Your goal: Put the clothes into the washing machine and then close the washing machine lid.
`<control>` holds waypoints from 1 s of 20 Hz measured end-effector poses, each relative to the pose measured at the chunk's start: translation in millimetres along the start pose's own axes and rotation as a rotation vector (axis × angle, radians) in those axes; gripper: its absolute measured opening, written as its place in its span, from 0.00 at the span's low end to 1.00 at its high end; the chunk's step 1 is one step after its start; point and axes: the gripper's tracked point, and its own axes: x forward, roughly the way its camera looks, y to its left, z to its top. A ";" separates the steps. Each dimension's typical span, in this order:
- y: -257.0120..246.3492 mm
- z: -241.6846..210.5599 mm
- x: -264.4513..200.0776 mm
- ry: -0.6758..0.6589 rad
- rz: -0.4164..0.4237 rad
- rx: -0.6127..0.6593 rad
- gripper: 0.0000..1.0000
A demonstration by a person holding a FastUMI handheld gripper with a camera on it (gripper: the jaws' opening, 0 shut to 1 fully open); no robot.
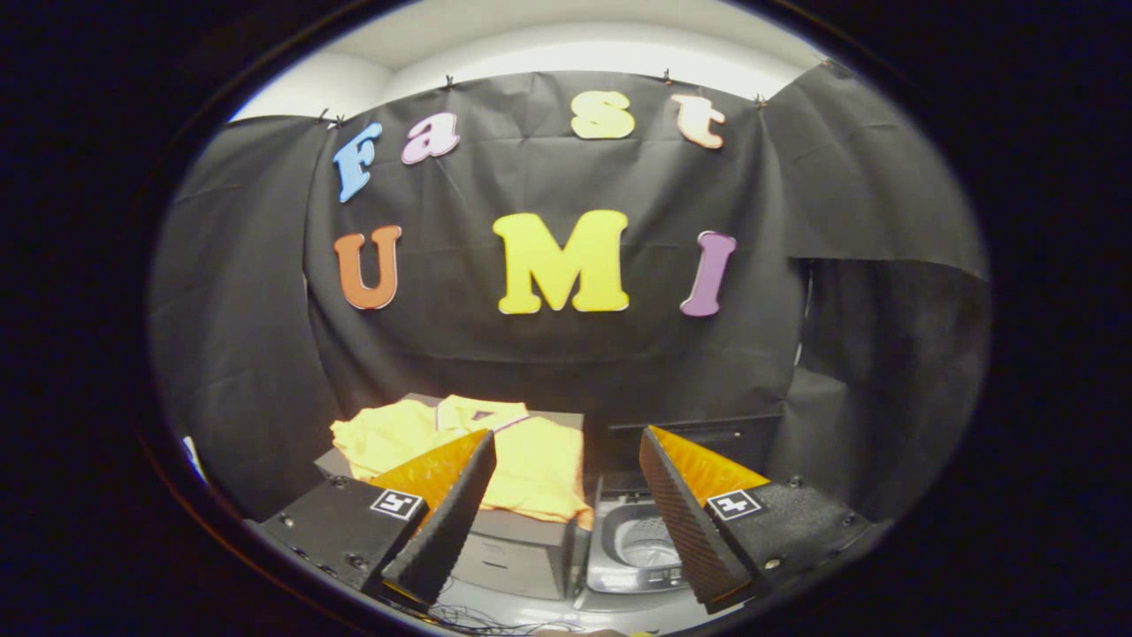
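A yellow garment (531, 460) lies spread on top of a grey box (517, 553), its hem hanging over the box's front edge. Right of the box stands a small grey washing machine (632, 544) with its lid (699, 433) raised at the back and the drum showing. My gripper (566, 442) hovers above and in front of both, open, with nothing between its fingers. The left finger covers part of the garment and the right finger hides the machine's right side.
Black cloth walls close the booth behind and on both sides. A black draped block (822, 425) rises right of the machine. Thin cables (495, 619) lie on the grey surface in front of the box.
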 end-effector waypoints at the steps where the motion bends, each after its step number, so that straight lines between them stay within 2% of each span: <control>1: 15.4 2.4 17.0 0.013 0.020 0.004 1.00; 5: 65.9 5.1 80.0 0.073 0.064 0.012 1.00; 10: 114.9 -19.5 148.9 0.174 0.096 0.024 1.00; 14: 130.9 -57.3 193.2 0.269 0.061 0.024 1.00; 20: 138.7 -126.9 227.3 0.427 0.019 -0.001 1.00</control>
